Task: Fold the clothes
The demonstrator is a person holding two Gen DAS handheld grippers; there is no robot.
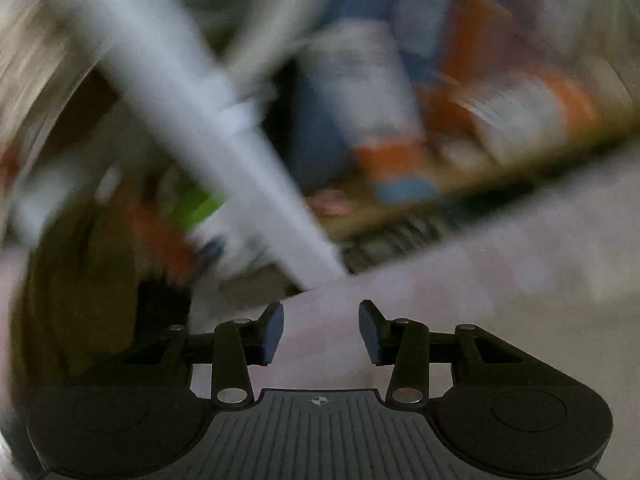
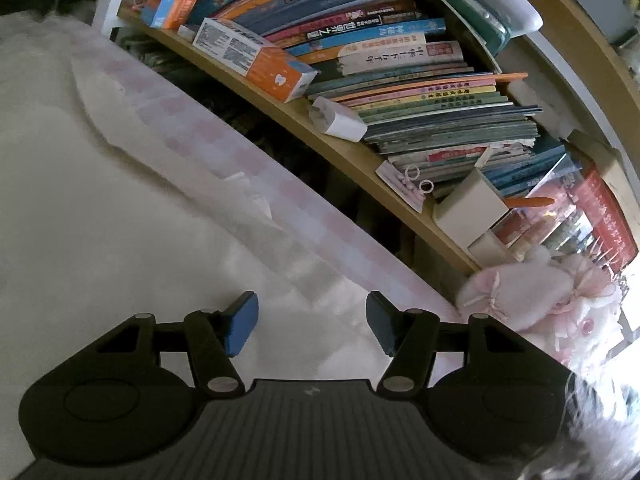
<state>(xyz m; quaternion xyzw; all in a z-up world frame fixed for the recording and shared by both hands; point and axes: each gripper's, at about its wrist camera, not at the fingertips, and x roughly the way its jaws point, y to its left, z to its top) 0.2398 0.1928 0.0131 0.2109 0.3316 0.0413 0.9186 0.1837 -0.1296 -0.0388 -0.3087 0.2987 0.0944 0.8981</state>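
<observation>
A pale white garment [image 2: 120, 208] lies spread over the pink checked bed sheet [image 2: 280, 200], its edge running diagonally toward the shelf. My right gripper [image 2: 312, 326] hovers open above the cloth with nothing between its blue pads [image 2: 240, 324]. The left wrist view is heavily motion-blurred. There my left gripper [image 1: 321, 330] is open over pale pinkish fabric [image 1: 460, 280], also holding nothing. No garment detail can be made out in that view.
A wooden bookshelf [image 2: 360, 152] packed with books [image 2: 420, 80], an orange box [image 2: 256, 56], a white charger [image 2: 340, 120] and pink plush items [image 2: 532, 292] runs along the bed's edge. A blurred white bar [image 1: 208, 128] crosses the left wrist view.
</observation>
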